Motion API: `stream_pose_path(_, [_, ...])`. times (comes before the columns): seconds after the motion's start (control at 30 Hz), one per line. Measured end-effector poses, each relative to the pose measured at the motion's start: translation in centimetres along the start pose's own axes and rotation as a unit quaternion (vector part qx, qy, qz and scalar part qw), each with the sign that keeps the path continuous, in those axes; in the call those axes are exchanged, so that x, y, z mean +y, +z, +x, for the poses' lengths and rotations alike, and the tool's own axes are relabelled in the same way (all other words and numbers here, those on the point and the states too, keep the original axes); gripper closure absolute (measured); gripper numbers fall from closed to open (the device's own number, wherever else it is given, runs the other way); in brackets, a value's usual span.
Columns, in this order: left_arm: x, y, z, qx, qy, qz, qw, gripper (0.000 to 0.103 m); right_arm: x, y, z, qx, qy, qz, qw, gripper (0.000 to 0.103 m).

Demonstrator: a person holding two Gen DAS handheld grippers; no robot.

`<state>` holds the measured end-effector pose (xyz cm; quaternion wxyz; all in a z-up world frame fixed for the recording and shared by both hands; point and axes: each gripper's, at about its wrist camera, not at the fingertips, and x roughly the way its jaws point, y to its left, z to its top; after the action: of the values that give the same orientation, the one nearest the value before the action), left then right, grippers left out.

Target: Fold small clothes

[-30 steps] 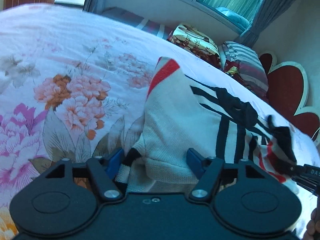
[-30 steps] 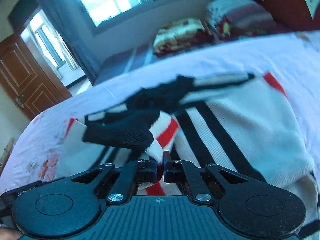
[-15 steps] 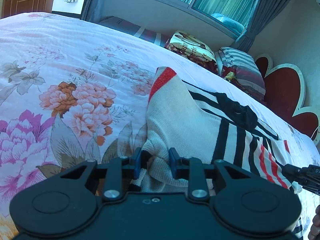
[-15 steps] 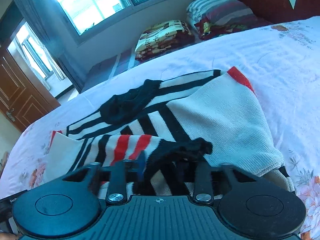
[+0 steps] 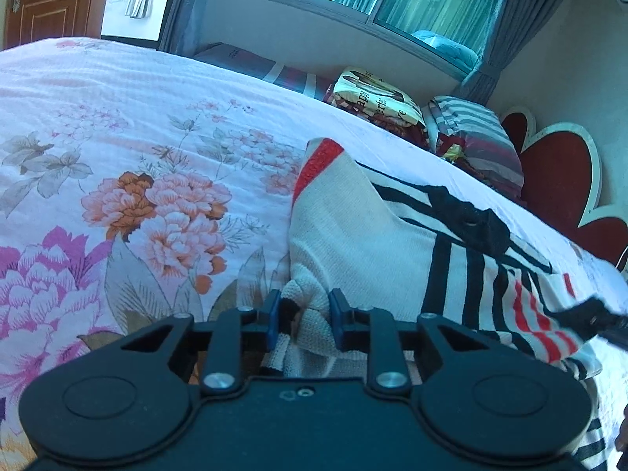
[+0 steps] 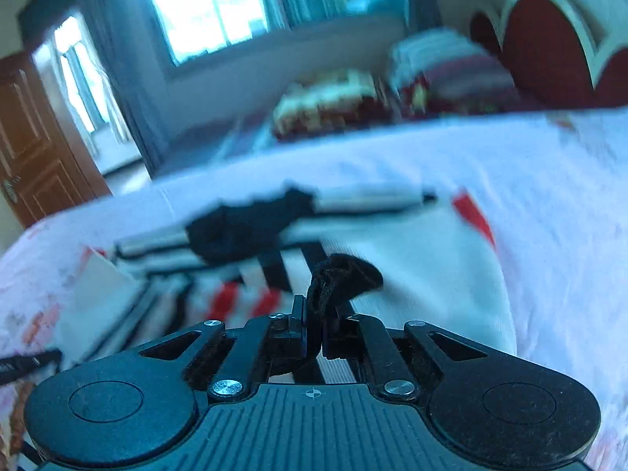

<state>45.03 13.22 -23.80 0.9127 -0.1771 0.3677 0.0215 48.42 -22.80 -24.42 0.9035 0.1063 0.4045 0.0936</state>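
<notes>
A small cream knit sweater [image 5: 373,235] with black and red stripes lies on the floral bedsheet [image 5: 117,137]. My left gripper [image 5: 304,316] is shut on a bunched cream edge of the sweater at its near left corner. My right gripper [image 6: 314,331] is shut on a black cuff [image 6: 341,274] of the sweater, which sticks up between the fingers. The right wrist view is blurred by motion; the sweater [image 6: 412,267] spreads out beyond the gripper. The right gripper's tip also shows in the left wrist view [image 5: 604,320], at the sweater's right side.
Folded blankets and a striped pillow [image 5: 471,133] are stacked beyond the bed's far edge under the window. A red heart-shaped headboard [image 5: 557,180] stands at the right. A wooden door [image 5: 51,0] is at the far left.
The left gripper closed on the sweater's cream edge. The right gripper let go of the cuff, then closed on it again and is moving fast.
</notes>
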Motion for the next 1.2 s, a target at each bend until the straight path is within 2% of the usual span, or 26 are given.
stream_pose_path(0.13, [0.1,0.3,-0.1,0.011,0.002,-0.002,0.9999,0.069,-2.1,-0.5,-0.6,0.009,0.029,0.062,0.998,0.093])
stream_pose_path(0.2, [0.2,0.8,-0.6,0.019,0.003,-0.005,0.9998,0.050,-3.0,0.0,-1.0,0.011,0.043,0.083,0.996,0.079])
stream_pose_path(0.23, [0.2,1.0,-0.9,0.017,0.005,-0.006,0.9998,0.035,-3.5,0.3,-1.2,0.011,0.049,0.093,0.994,0.075])
stream_pose_path(0.27, [0.2,1.3,-1.3,0.007,0.006,-0.005,0.9999,0.030,-3.9,0.6,-1.3,0.012,0.057,0.102,0.993,0.066])
stream_pose_path(0.37, [0.0,2.6,-1.2,0.004,-0.002,-0.002,1.0000,0.030,-4.6,1.2,-0.9,0.022,0.083,0.133,0.987,0.063])
stream_pose_path(0.53, [-0.8,4.5,1.7,0.018,0.000,0.004,0.9998,0.031,-3.6,2.0,0.3,0.026,0.067,0.110,0.991,0.064])
stream_pose_path(0.57, [-0.8,4.8,2.5,0.021,0.002,0.002,0.9998,0.033,-3.2,2.1,0.4,0.025,0.064,0.102,0.992,0.065])
stream_pose_path(0.6, [-0.8,5.2,3.3,0.023,0.004,-0.001,0.9997,0.033,-2.9,2.2,0.4,0.024,0.060,0.092,0.994,0.080])
stream_pose_path(0.67, [-0.7,5.9,4.8,0.029,0.006,-0.006,0.9995,0.039,-2.3,2.3,0.6,0.018,0.051,0.069,0.996,0.095])
stream_pose_path(0.73, [-0.5,6.5,6.1,0.033,-0.001,-0.013,0.9994,0.052,-1.9,2.4,0.7,0.013,0.051,0.055,0.997,0.096])
stream_pose_path(0.8, [-0.4,7.0,7.0,0.030,-0.005,-0.021,0.9993,0.060,-1.4,2.5,0.5,0.000,0.051,0.040,0.998,0.097])
stream_pose_path(0.83, [-0.3,7.2,7.3,0.025,-0.005,-0.024,0.9994,0.070,-1.1,2.6,0.3,-0.013,0.050,0.028,0.998,0.097])
stream_pose_path(0.93, [-0.4,7.6,7.7,0.006,-0.003,-0.021,0.9998,0.089,0.0,3.0,-0.6,-0.056,0.033,-0.015,0.998,0.098])
stream_pose_path(1.03, [-0.3,7.9,7.5,-0.011,0.001,-0.023,0.9997,0.094,0.0,2.9,-0.3,-0.073,-0.005,-0.041,0.996,0.098])
stream_pose_path(1.13, [0.2,7.5,8.4,-0.008,0.015,-0.024,0.9996,0.093,-1.5,1.4,2.7,-0.018,-0.031,-0.030,0.999,0.098])
stream_pose_path(1.2, [0.4,6.9,8.7,-0.013,0.019,-0.025,0.9994,0.093,-0.9,1.0,2.7,-0.032,-0.041,-0.058,0.997,0.098])
